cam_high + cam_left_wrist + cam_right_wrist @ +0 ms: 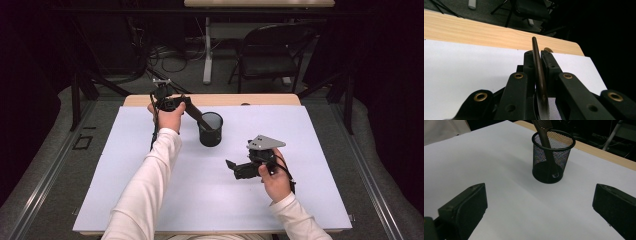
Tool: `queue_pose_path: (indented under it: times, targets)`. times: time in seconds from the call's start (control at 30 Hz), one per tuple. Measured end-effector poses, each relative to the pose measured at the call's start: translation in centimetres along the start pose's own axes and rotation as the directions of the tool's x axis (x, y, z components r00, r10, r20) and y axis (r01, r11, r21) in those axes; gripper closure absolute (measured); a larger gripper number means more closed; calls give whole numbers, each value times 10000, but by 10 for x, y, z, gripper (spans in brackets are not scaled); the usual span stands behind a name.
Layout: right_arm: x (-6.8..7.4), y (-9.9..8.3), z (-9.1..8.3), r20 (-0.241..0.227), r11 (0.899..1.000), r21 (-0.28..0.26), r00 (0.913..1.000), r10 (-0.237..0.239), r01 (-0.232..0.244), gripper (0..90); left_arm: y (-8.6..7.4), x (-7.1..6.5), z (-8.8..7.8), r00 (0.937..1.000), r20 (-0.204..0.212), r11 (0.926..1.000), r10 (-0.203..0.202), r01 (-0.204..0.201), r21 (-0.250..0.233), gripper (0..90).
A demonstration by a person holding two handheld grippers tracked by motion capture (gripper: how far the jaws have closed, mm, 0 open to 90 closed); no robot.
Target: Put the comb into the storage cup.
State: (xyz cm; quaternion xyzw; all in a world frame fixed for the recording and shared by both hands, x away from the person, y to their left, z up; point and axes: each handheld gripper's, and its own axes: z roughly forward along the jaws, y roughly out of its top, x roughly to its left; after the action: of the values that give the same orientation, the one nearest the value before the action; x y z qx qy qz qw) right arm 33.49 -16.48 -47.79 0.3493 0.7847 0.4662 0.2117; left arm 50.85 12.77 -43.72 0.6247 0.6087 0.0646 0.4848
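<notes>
The brown plastic comb (545, 137) leaned inside the black mesh cup (210, 129) on your white-covered counter (150, 165), pinched by your left claw (539, 56). Your right claw (539, 212) gaped wide nearby.

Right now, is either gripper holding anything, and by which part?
The left gripper grips a dark comb near its toothed end, its handle down in the mesh cup. The right gripper is open and holds nothing.

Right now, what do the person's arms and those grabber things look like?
Both arms wear long white sleeves. Each hand-held gripper is black, with two blocky jaws and brass-coloured rivets. The right hand-held gripper has a grey three-cornered plate on top. A dark cable hangs from the left hand-held gripper.
</notes>
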Motion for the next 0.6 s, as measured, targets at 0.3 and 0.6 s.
queue_pose_path:
  times: [0.3, 0.6]
  targets:
    - [0, 0, 0, 5, 10000, -2, 10000, -11, 11, 0, 0, 0, 0, 10000, -62, 10000, 45, -45, 8, 797]
    - [0, 0, 0, 12, 10000, -18, 10000, 19, -19, 0, 2, 0, -3, 10000, 35, 9997, 66, -65, -240, 703]
